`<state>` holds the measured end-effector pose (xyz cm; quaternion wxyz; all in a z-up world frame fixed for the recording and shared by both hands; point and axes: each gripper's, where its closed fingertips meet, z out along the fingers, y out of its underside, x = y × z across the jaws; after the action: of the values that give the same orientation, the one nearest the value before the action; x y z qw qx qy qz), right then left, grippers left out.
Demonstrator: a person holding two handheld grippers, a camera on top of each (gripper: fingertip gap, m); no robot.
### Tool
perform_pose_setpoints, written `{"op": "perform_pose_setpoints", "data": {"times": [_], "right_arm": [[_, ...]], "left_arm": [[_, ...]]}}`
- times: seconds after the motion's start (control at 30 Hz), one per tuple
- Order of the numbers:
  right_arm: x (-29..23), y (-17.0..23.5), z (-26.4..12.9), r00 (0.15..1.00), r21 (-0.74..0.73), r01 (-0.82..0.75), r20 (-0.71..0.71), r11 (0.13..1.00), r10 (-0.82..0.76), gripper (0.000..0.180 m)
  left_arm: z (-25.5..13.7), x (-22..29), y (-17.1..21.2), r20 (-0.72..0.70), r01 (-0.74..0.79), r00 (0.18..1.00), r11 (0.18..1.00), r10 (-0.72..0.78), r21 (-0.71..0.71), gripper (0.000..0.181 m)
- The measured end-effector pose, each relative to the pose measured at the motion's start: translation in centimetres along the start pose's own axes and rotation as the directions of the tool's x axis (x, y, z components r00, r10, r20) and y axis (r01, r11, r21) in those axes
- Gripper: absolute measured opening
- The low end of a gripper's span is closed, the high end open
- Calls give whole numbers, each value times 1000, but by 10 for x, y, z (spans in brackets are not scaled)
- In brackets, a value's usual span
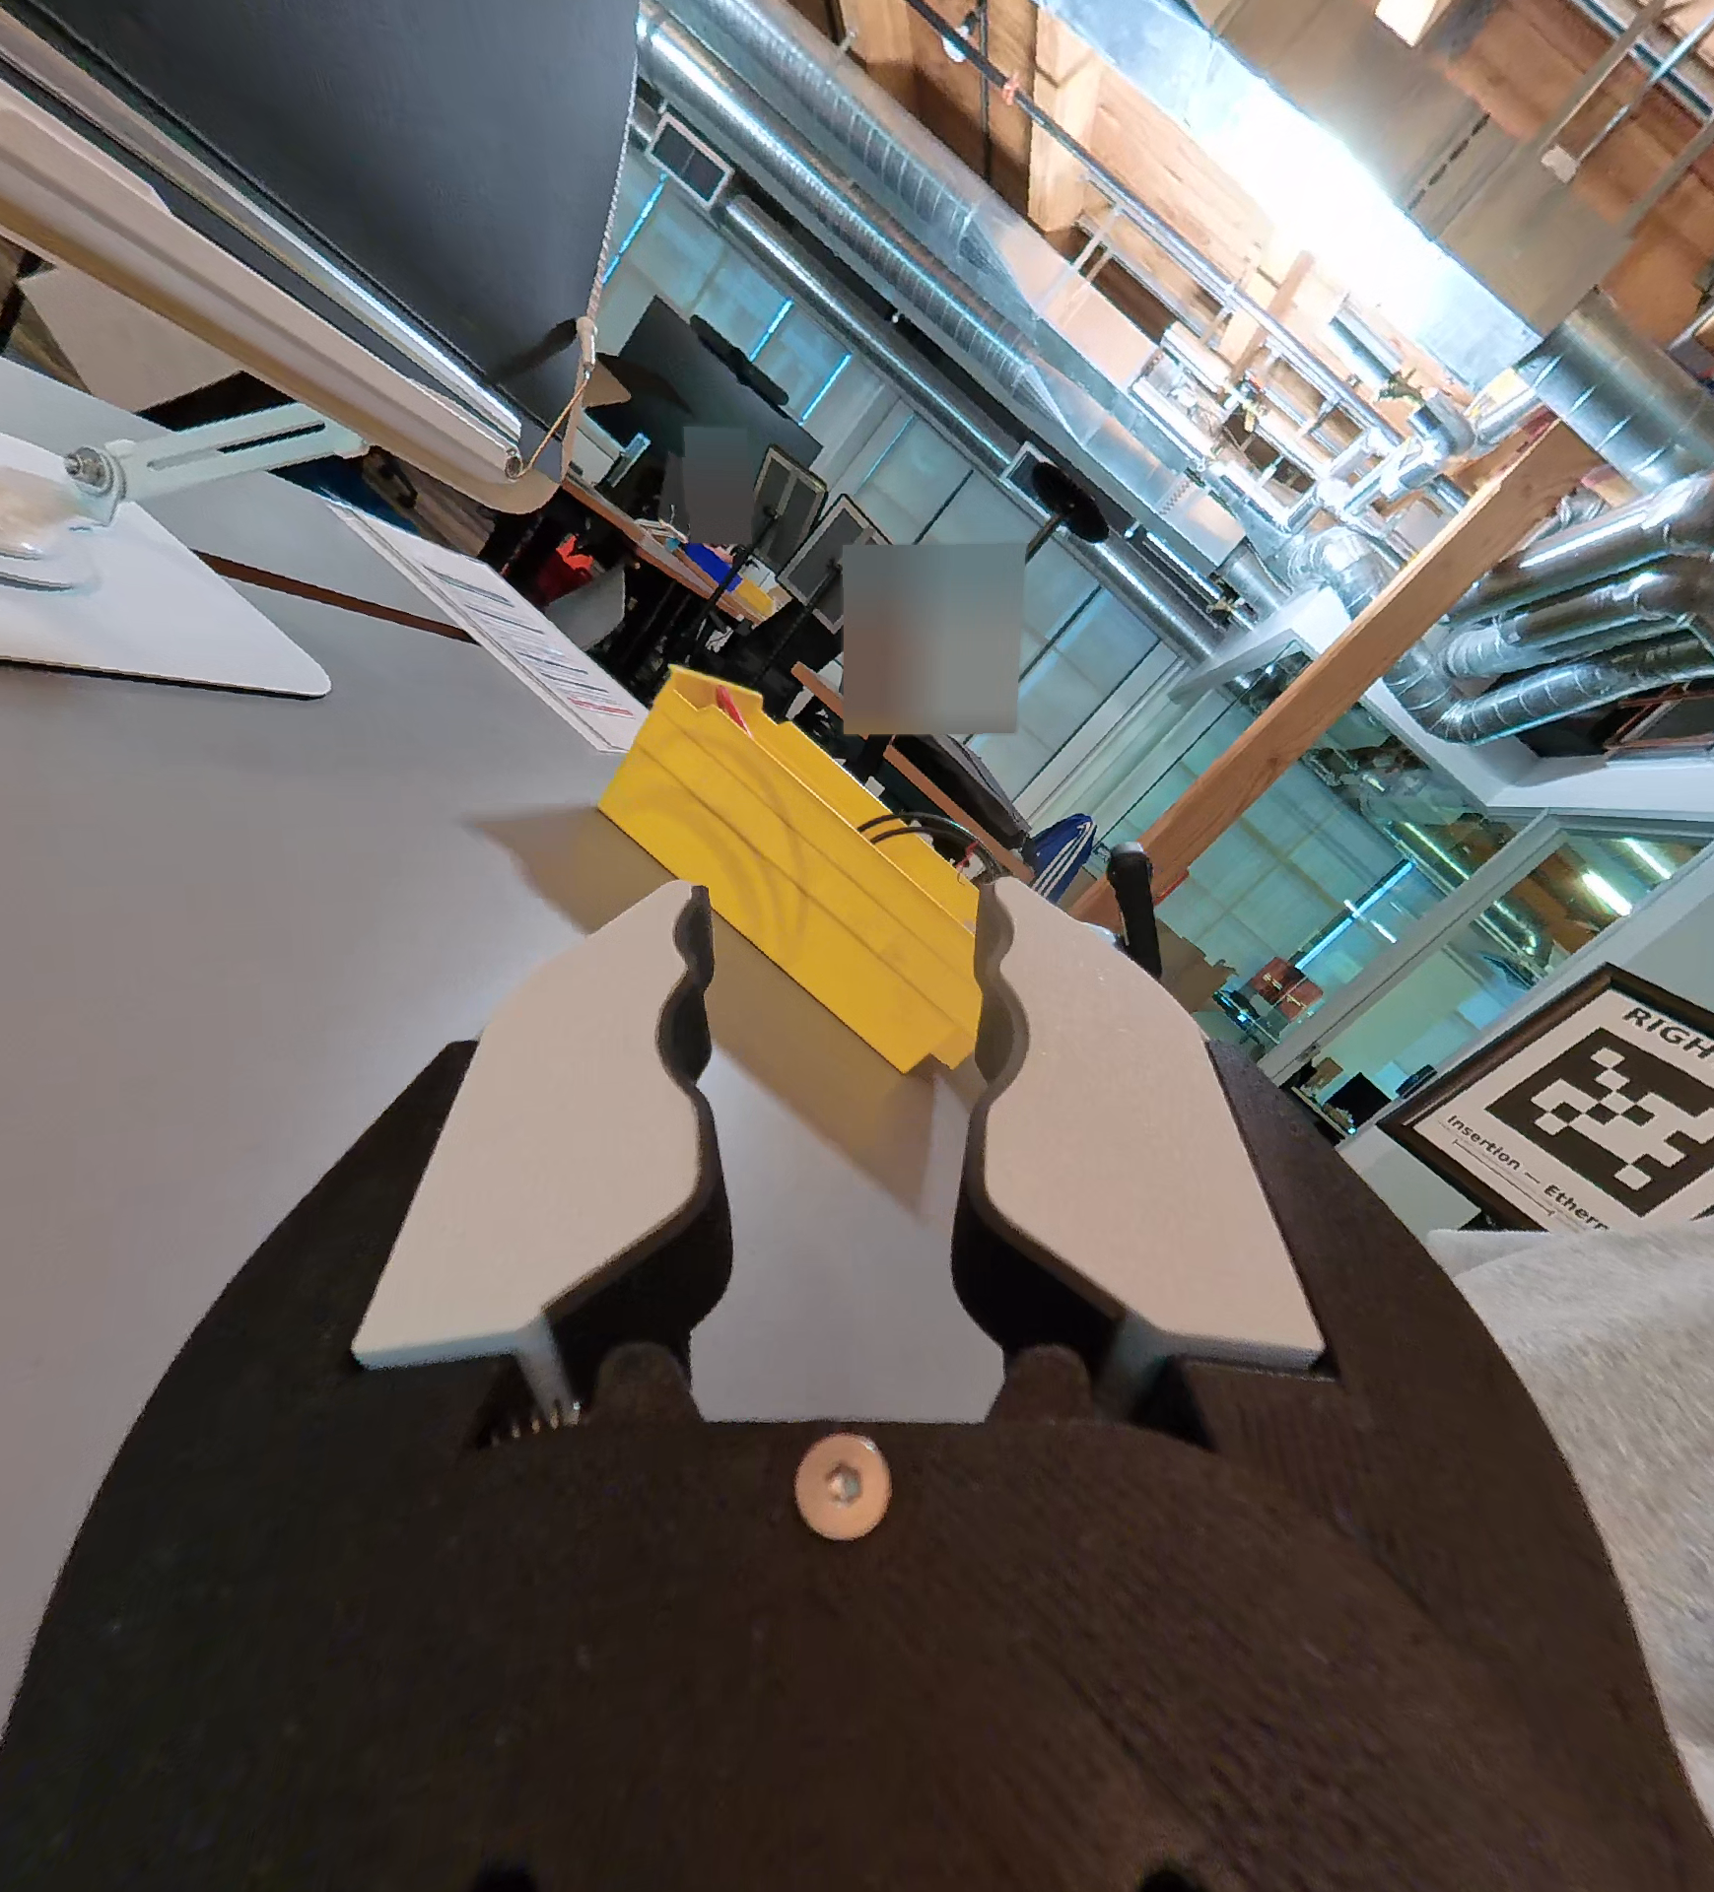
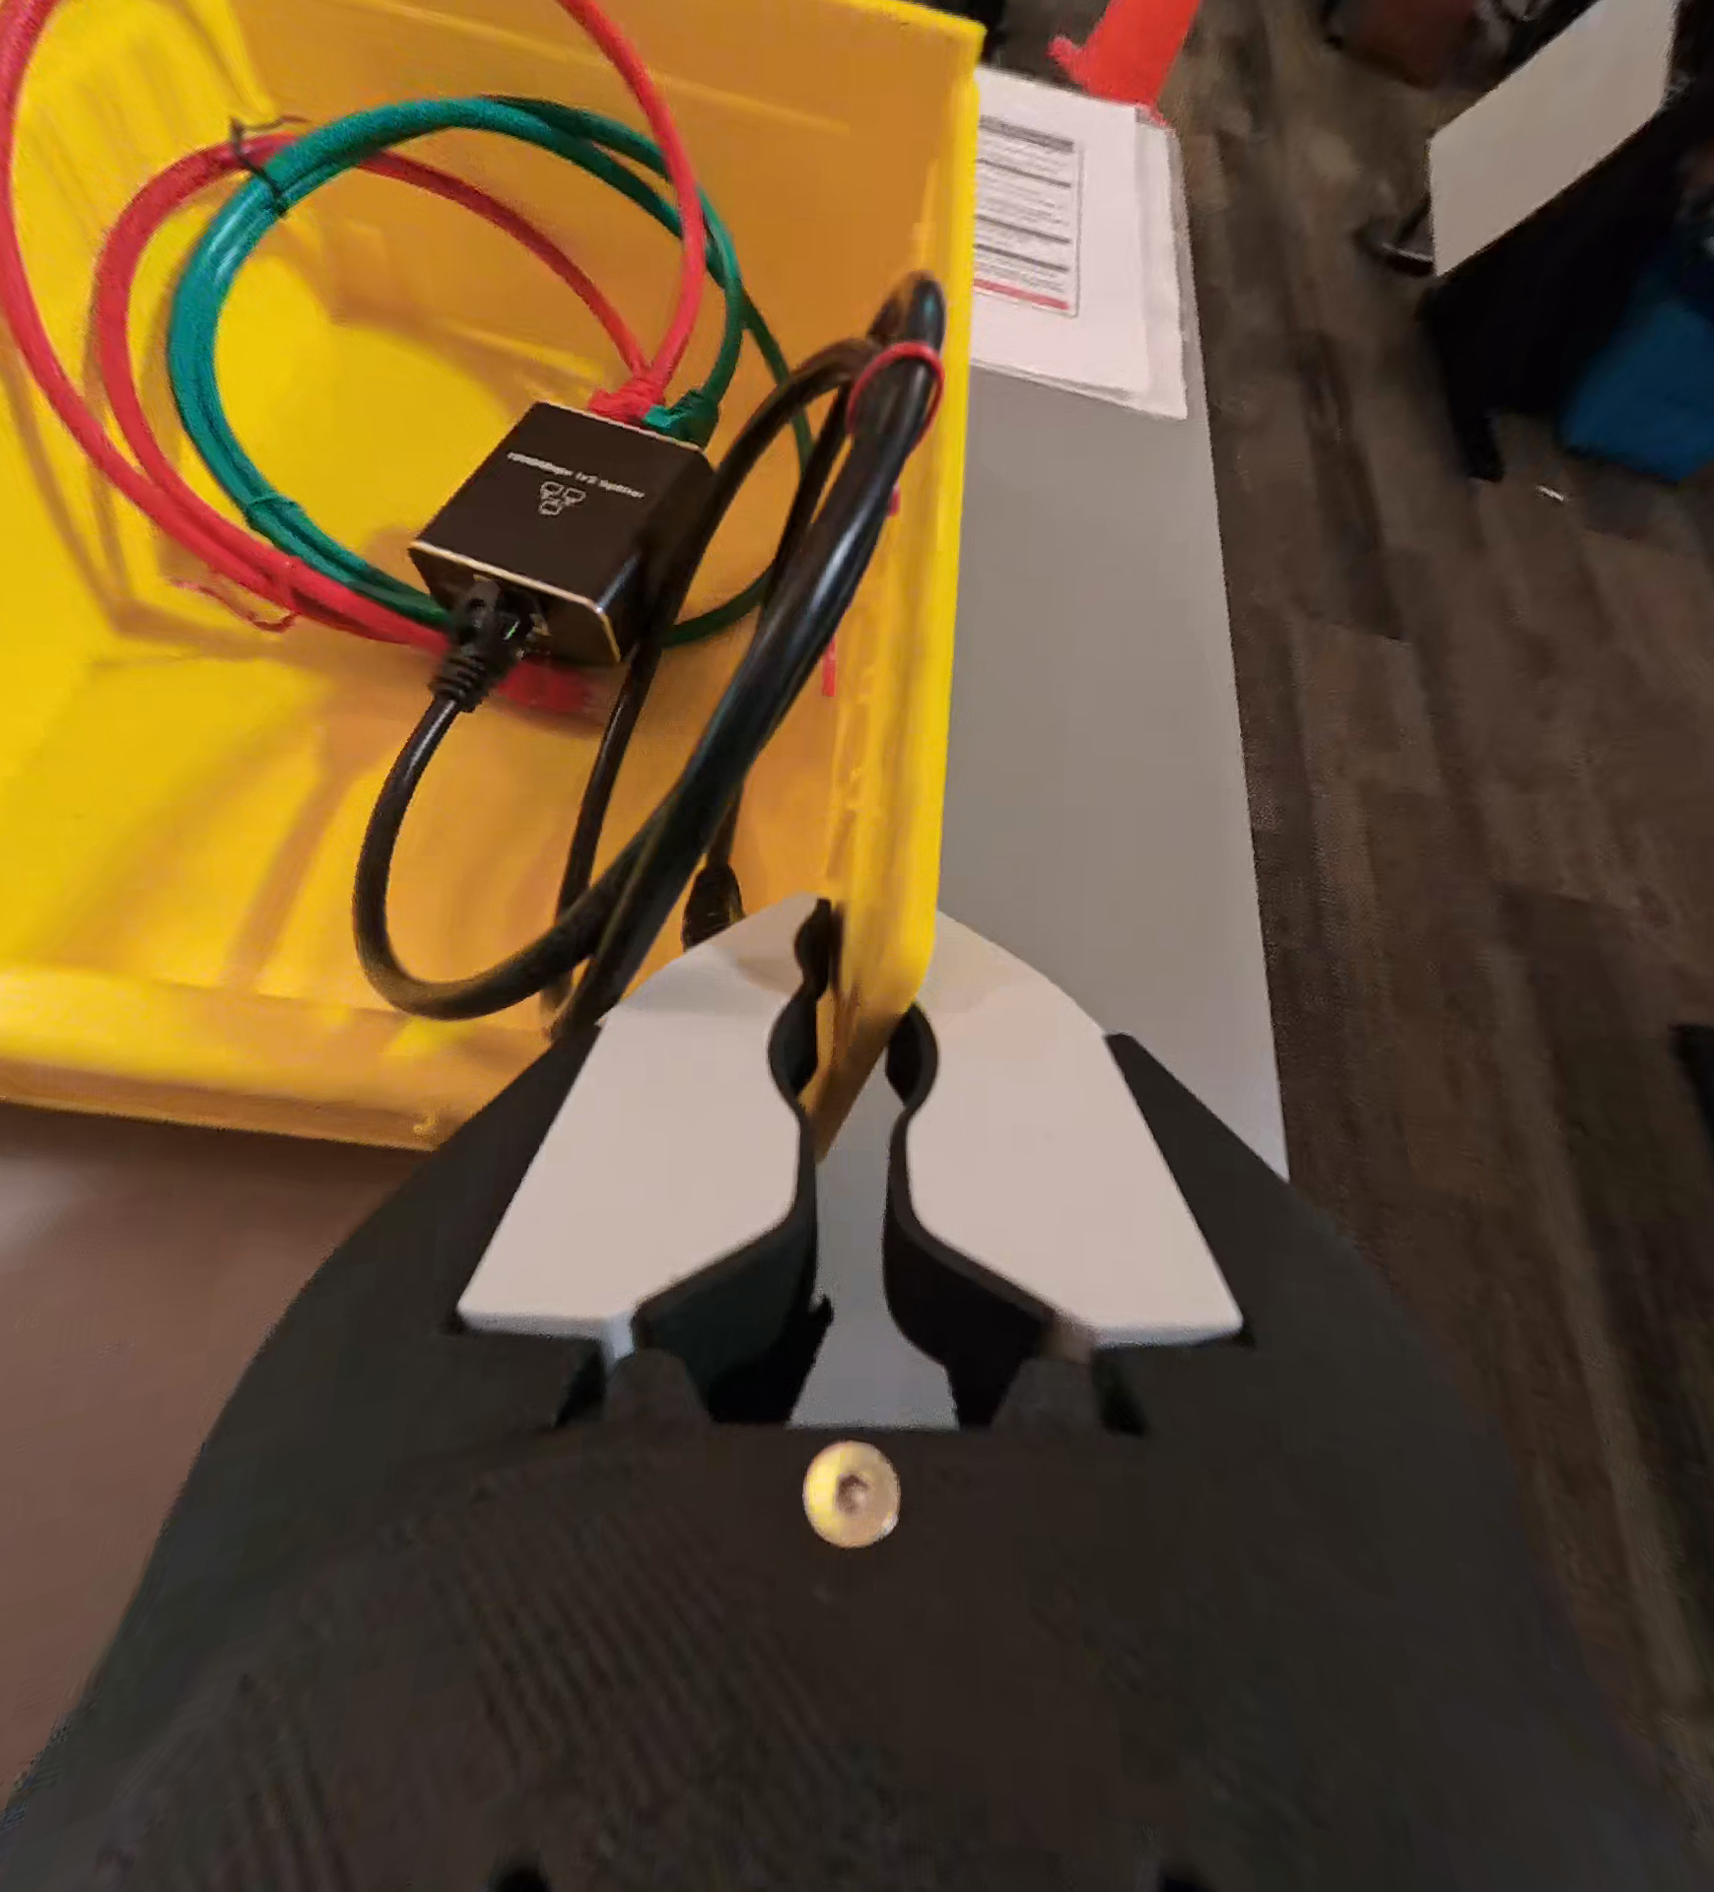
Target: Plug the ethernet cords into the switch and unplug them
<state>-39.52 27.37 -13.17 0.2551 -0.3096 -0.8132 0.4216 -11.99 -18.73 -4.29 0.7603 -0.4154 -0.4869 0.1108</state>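
Note:
A small black switch lies in a yellow bin. A red cord and a green cord are plugged into its far side, and a black cord into its near side. The black cord's other plug lies loose by the bin's right wall. My right gripper straddles that wall and is shut on it. My left gripper is open and empty, low over the grey table, just short of the bin.
A white mouse pad with a mouse lies at the left, beside a monitor arm. A printed sheet lies beyond the bin. The table's right edge drops to a wood floor. The right gripper's tag plate is at the left view's right.

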Motion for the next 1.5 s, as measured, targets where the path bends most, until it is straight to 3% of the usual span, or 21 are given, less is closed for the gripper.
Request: {"op": "perform_pose_setpoints", "data": {"times": [0.13, 0.33, 0.47, 0.63, 0.8, 1.0, 1.27, 1.5], "right_arm": [[-9, -1, 6, 983, -5, -162, 82, 987, 162, 3], [-12, -1, 6, 993, -13, -90, 71, 996, 91, 3], [-14, 0, 5, 987, -32, -125, 101, 992, 127, 4], [-16, 4, -1, 993, -89, -19, 112, 996, 29, 4], [-10, 14, -16, 987, -110, -69, 135, 992, 83, 6], [5, -9, -21, 975, 14, -211, 67, 977, 210, 18], [20, -23, -1, 985, 117, -151, -63, 982, 159, 32], [7, -33, 8, 993, 160, -113, -1, 981, 115, 34]], "left_arm": [[1, 1, 1, -3, 2, 1000, 1000, -2, -2, 50], [3, 3, 2, -9, 3, 1000, 1000, -3, -5, 50], [4, 4, 2, -13, 2, 1000, 1000, -2, -5, 50], [3, 6, 0, -16, 0, 1000, 1000, 0, -1, 50], [0, 4, -2, -13, 4, 1000, 1000, -4, 8, 50], [-3, -1, -2, -8, 25, 1000, 1000, -24, 12, 50], [0, -1, 2, -15, 37, 999, 999, -37, 5, 50], [3, 3, 3, -19, 29, 999, 1000, -29, -3, 50]]}}
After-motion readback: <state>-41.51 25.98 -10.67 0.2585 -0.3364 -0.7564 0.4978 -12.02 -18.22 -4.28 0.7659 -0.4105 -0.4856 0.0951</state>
